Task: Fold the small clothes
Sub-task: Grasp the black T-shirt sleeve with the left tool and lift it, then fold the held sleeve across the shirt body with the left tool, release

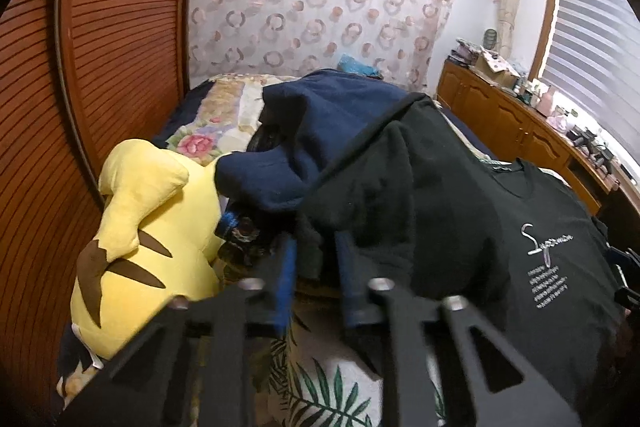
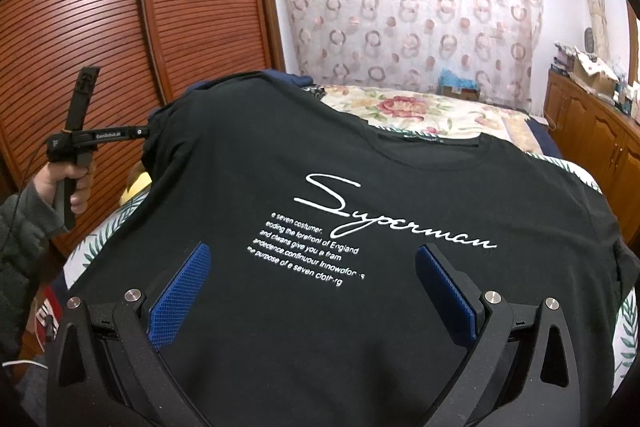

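Observation:
A black T-shirt (image 2: pixel 240 167) with white "Superman" lettering lies face up on the bed, collar towards the far side. In the left wrist view the T-shirt (image 1: pixel 540 227) fills the right half, and its left sleeve is bunched up. My left gripper (image 1: pixel 314 239) is shut on that bunched sleeve fabric, which sits between its blue pads. The right wrist view shows the left gripper (image 2: pixel 146 131) at the shirt's left sleeve edge, held by a hand (image 2: pixel 76 183). My right gripper (image 2: pixel 312 249) is open above the shirt's lower front, with nothing gripped between its blue pads (image 2: pixel 180 291).
A yellow plush toy (image 1: pixel 144 227) lies left of the sleeve, with a navy garment (image 1: pixel 332 131) heaped behind it. The bed cover (image 1: pixel 328 387) has a leaf and flower print. Louvred wooden doors (image 1: pixel 100 47) stand on the left and a cluttered wooden cabinet (image 1: pixel 500 115) runs along the right.

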Motion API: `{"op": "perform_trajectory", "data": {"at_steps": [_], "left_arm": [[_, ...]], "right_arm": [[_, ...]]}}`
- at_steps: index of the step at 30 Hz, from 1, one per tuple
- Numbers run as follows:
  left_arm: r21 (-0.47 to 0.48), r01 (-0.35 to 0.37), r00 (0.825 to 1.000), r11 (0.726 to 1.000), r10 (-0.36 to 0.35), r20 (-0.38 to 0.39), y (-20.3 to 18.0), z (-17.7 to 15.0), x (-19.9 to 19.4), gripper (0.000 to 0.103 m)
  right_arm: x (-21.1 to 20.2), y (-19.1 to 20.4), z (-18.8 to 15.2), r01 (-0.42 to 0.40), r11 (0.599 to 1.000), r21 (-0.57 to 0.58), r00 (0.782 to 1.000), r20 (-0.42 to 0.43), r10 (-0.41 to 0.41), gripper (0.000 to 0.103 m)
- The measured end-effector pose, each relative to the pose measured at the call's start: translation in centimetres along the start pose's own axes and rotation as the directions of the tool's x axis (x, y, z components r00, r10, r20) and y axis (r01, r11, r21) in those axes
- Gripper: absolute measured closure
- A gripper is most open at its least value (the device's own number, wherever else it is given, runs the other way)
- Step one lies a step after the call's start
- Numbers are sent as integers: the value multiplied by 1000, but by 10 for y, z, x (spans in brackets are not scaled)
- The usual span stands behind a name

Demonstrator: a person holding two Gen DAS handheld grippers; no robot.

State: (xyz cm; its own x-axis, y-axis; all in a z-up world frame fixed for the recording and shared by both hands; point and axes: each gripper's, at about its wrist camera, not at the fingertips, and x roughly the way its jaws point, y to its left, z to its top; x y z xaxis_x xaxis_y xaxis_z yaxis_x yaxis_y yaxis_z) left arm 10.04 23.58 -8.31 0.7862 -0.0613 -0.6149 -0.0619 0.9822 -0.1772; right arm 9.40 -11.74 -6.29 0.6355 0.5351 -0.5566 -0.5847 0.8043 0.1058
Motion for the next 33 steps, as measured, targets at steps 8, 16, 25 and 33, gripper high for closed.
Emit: {"op": "perform_trajectory", "data": {"at_steps": [8,16,25,33], "left_arm": [[85,7,997,996,-13,70,-35,8,-43,103],[203,142,981,969,-165,102,-114,52,-68,103],[314,217,975,924,-220,-26,-200,95,-17,98],[320,207,978,924,-195,-71,-214,80,1,68]], "right_arm": [[-3,-2,-2,5,1000,9,1000,2,-5,0],[-6,-10,1,21,999,30,1000,20,-21,0],[-16,-35,1,60,995,76,997,42,-63,0],[-23,-52,-1,92,990,102,994,41,-97,0]]}}
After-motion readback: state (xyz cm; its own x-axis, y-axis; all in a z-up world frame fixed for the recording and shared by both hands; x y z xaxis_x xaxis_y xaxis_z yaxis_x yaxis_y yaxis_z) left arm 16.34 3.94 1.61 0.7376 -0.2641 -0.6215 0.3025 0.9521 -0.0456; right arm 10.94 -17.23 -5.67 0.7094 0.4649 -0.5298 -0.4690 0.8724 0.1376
